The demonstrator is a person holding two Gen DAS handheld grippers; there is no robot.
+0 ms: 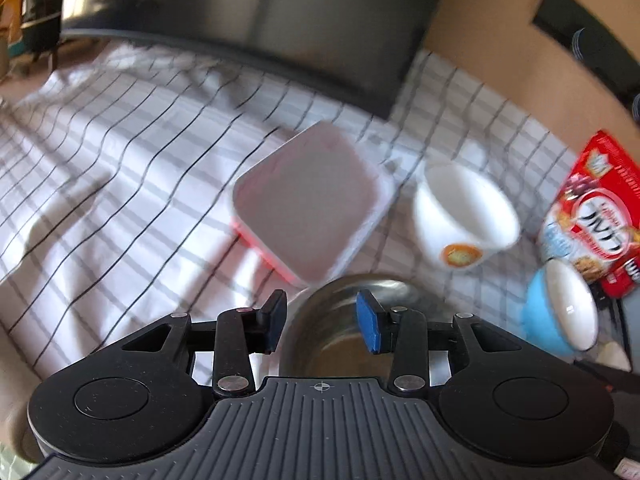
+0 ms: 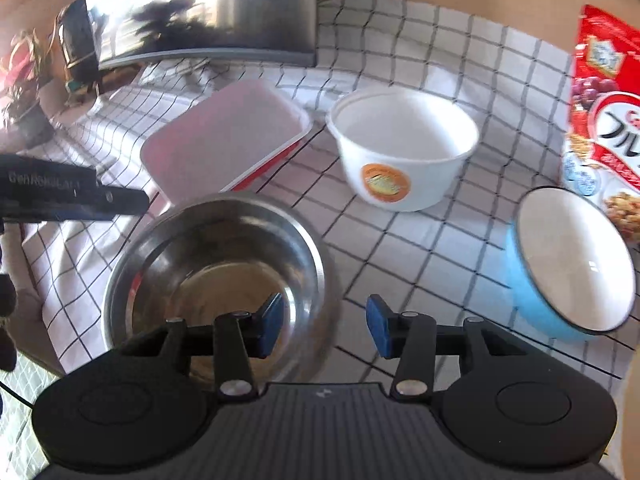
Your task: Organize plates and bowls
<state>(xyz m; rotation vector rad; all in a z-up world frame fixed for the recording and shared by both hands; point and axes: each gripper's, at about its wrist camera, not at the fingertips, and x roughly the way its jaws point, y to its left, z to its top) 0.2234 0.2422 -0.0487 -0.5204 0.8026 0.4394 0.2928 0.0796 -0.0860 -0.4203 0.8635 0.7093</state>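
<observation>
The left gripper (image 1: pixel 322 322) hangs with its jaws spread and nothing between them, above the near rim of the steel bowl (image 1: pixel 340 332). The right gripper (image 2: pixel 326 330) is likewise spread and empty, its left pad over that bowl's hollow (image 2: pixel 216 276) and its right pad over bare cloth. Beyond lie the square pink-and-red dish (image 2: pixel 224 148), the white paper bowl (image 2: pixel 404 148) and, to the right, the blue bowl (image 2: pixel 568 264) close against the red cereal bag (image 2: pixel 600 120). All four pieces stand separate on the checked cloth (image 2: pixel 400 248) over the tabletop; nothing looks stacked yet, so the sorting seems barely begun, though motion blur softens the left view. Open cloth lies between the steel and blue bowls; the cloth's near edge drops off beside the steel bowl, and a dark screen (image 2: pixel 200 12) closes off the back.
</observation>
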